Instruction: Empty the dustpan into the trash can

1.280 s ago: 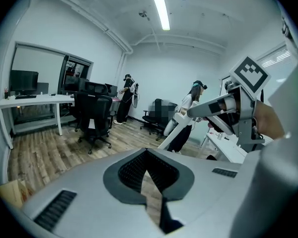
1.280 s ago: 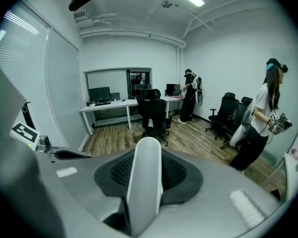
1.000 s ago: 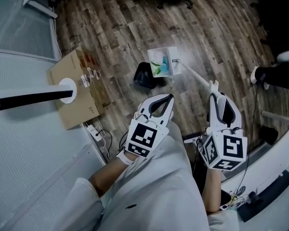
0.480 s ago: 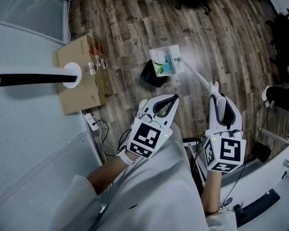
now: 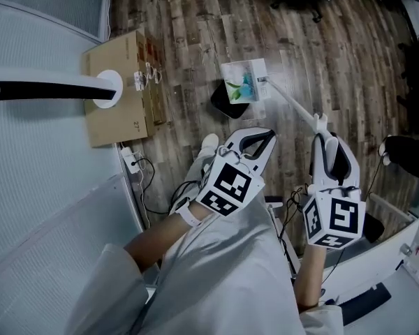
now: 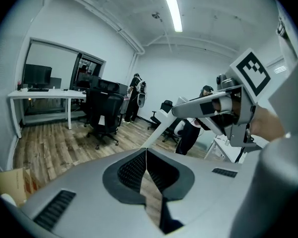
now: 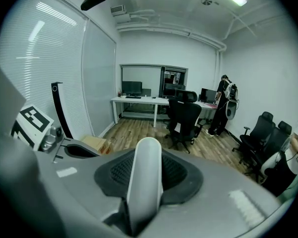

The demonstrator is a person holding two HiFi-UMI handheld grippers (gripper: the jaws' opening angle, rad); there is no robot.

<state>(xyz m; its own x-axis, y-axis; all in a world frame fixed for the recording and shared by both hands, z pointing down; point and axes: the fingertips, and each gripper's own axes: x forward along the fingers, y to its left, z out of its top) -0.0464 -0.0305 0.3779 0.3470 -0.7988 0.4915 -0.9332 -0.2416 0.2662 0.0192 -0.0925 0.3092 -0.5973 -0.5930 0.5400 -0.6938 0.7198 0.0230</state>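
Dustpan handle point(image 5: 291, 102) in clamped right tongs point(image 5: 321, 124); left tongs point(image 5: 268, 135) together, empty.

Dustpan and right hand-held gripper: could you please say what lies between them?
In the head view, only the dustpan's own long white handle, which the right hand-held gripper clamps, over wood floor.

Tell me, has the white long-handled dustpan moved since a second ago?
Yes, slightly. In the head view the white long-handled dustpan has shifted left, covering more of the black trash can than before.
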